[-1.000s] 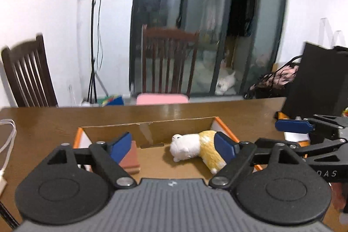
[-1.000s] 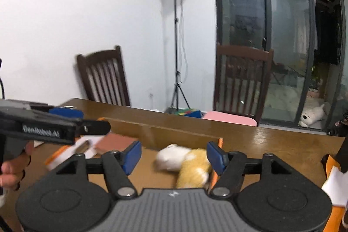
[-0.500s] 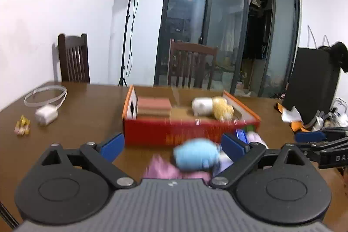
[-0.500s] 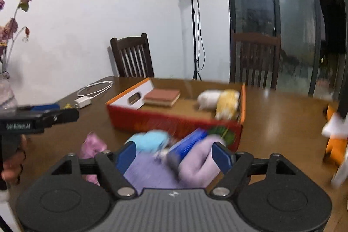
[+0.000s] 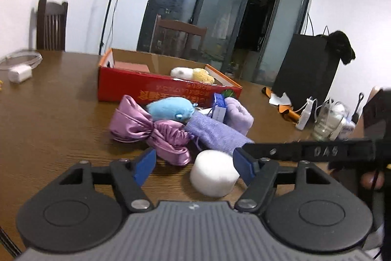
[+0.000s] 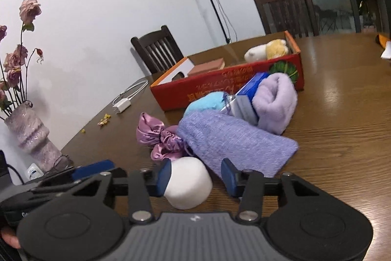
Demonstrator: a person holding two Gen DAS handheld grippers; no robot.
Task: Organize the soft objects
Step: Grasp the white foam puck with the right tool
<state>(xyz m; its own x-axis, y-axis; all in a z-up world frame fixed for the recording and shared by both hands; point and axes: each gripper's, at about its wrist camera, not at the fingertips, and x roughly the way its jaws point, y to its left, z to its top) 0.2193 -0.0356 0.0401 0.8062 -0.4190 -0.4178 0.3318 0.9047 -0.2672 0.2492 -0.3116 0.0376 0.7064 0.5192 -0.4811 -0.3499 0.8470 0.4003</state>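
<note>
Our right gripper [image 6: 194,179], jaws just closing, brackets the white puff [image 6: 189,184], left pad touching, right pad clear. Our left gripper [image 5: 193,166] stands spread beside it. We should centre, then squeeze gently; the red box [image 6: 234,85] waits at twelve o'clock on the desk [image 6: 342,114].

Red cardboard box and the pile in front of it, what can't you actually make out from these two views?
- Red box floor: left wrist view, hidden by its near wall.
- Blue plush: right wrist view, mostly behind the purple knit pouch.
- Blue packet: label too small to read in either view.
- White ball: underside hidden; whether the right hand-held gripper presses it is unclear.
</note>
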